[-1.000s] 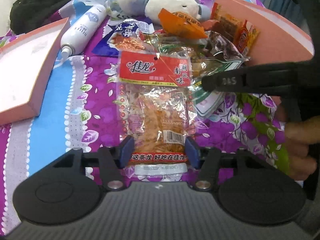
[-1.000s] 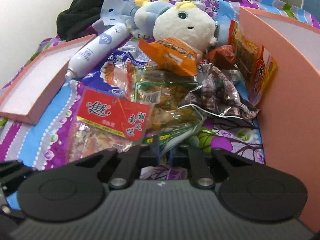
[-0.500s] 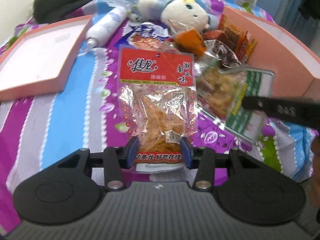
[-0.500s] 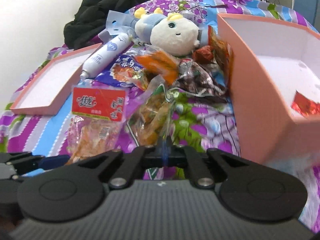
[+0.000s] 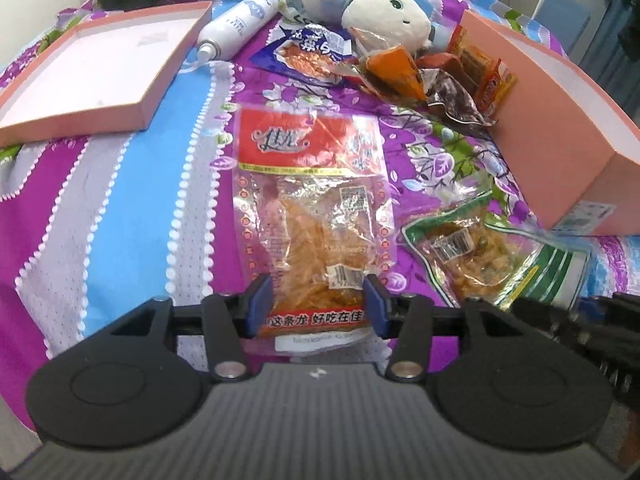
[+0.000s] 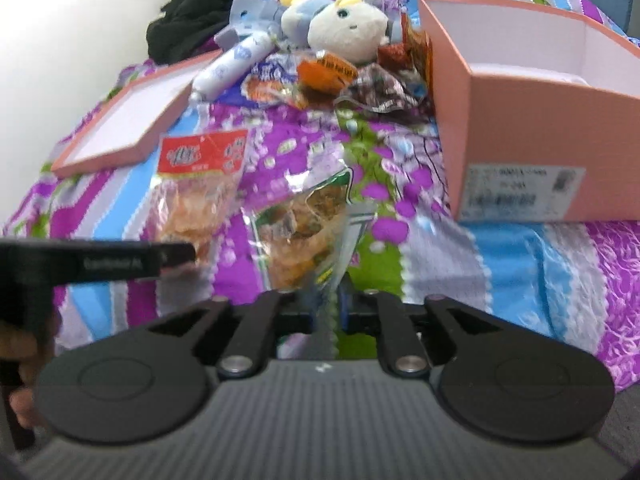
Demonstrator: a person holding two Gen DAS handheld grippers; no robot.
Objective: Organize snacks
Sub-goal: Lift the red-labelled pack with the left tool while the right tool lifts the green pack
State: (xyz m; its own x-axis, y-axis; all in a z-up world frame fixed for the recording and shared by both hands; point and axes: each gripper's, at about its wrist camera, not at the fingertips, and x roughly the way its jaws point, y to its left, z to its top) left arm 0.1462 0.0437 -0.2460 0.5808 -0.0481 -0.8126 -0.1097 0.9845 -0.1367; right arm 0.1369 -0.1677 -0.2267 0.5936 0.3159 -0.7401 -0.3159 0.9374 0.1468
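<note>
A clear snack packet with a red header lies on the flowered bedspread. Its near end sits between the blue pads of my left gripper, which press its sides while the jaws are opening slightly. To its right lies a green-edged packet of yellow snacks. In the blurred right wrist view that packet has its serrated end between the pads of my right gripper, whose jaws are opening and stand just apart from it. An open pink box stands to the right.
More snack packets are piled against the box's far corner, beside a plush toy and a white spray bottle. The pink lid lies at the left. Black clothing is heaped at the back.
Both grippers drew back from the pile, each dragging its packet along. The green packet came out from under the others, and the right jaws, shut on it before, have parted.
</note>
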